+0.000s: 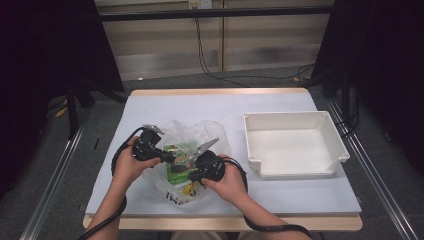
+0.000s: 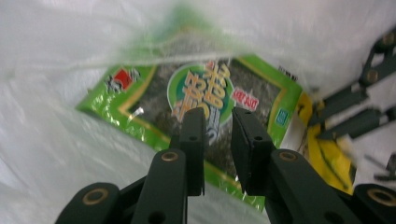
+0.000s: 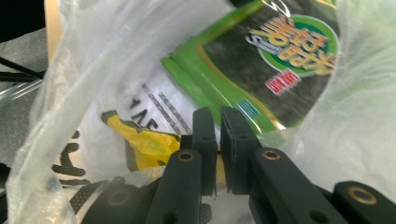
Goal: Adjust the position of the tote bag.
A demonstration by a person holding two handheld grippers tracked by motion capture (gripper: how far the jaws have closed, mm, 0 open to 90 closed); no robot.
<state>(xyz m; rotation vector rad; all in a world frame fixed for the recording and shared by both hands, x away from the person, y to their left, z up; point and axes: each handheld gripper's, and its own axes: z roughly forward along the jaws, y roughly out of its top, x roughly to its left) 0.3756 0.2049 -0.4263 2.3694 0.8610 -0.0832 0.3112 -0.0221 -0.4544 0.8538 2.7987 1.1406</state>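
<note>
Green snack packet (image 1: 179, 159) lying inside a clear plastic bag (image 1: 186, 145) at the near middle of the table (image 1: 200, 105), its lower edge veiled by the film. Left gripper (image 2: 218, 125) shows a narrow gap, nothing between its jaws. Right gripper (image 3: 218, 122) is nearly closed (whether it pinches film cannot be told). White tray (image 1: 295, 145) stands well apart on the pale tabletop; grey floor and dark curtains surround it.

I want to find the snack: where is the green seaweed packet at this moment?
In the high view the green seaweed packet lies inside the clear plastic bag at the table's near left, between the two grippers, left of the white tray.
</note>
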